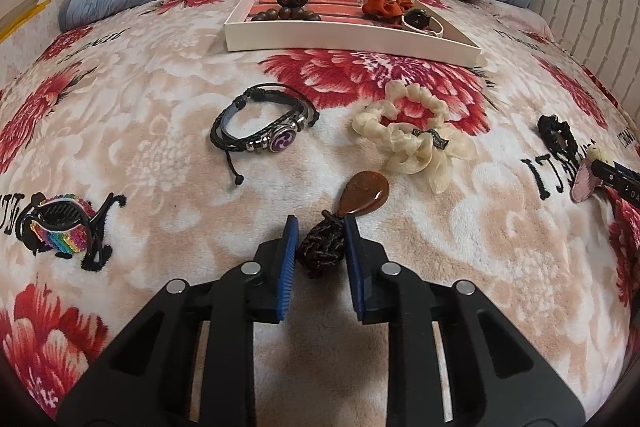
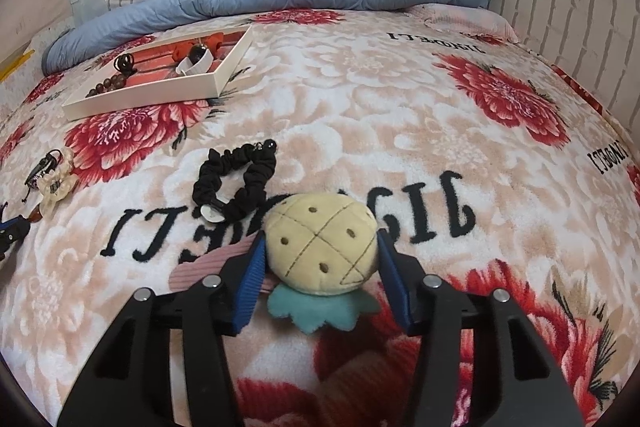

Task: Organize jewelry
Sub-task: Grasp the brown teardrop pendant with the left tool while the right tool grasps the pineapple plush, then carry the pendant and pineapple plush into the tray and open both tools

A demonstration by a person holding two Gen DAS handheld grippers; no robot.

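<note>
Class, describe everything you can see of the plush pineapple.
The plush pineapple is a soft, pale-yellow fabric ball stitched with brown crisscross lines and dots, with teal felt leaves at its near end. It lies on the flowered blanket, partly over a pink ribbed piece, between the blue pads of the right gripper.

Two low wrist fisheyes angled down over the bed, sharing the tray point(image 1: 352, 45) point(image 2: 160, 95).

open blanket point(image 1: 160, 99) toward tray point(image 1: 340, 41) — black bracelet point(image 1: 260, 125), cream scrunchie point(image 1: 412, 131) flanking a gap
</note>
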